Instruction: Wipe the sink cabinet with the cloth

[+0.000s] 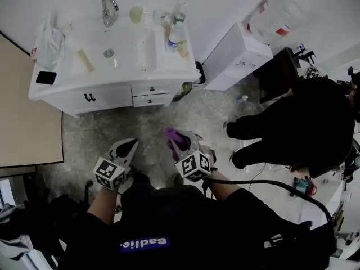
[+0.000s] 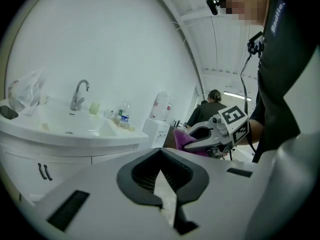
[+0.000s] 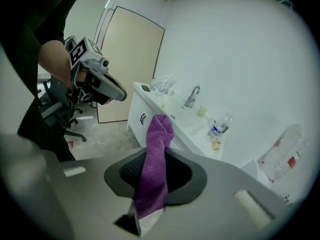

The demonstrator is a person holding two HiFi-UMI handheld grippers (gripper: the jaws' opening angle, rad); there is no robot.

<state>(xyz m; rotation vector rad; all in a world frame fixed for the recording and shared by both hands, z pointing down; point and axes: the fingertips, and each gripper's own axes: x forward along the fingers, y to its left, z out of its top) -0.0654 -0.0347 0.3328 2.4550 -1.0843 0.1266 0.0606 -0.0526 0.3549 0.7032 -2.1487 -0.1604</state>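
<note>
The white sink cabinet (image 1: 107, 93) stands ahead against the wall, with a basin, a faucet (image 1: 109, 9) and two small drawers. A purple cloth (image 1: 172, 134) is pinched in my right gripper (image 1: 175, 140), which is shut on it above the floor in front of the cabinet. In the right gripper view the cloth (image 3: 156, 159) sticks up between the jaws, with the cabinet (image 3: 142, 115) beyond. My left gripper (image 1: 133, 144) hangs beside it, shut and holding nothing; in its own view the left gripper (image 2: 160, 153) shows tips that meet, and the cabinet (image 2: 60, 151) lies to the left.
On the cabinet top are a plastic bag (image 1: 49, 45), a black phone (image 1: 46, 77), a cup (image 1: 136, 13) and bottles (image 1: 175, 35). A white box-like unit (image 1: 239, 55) stands right of it. A person in black (image 1: 292, 122) crouches at the right. A beige panel (image 1: 28, 122) is at the left.
</note>
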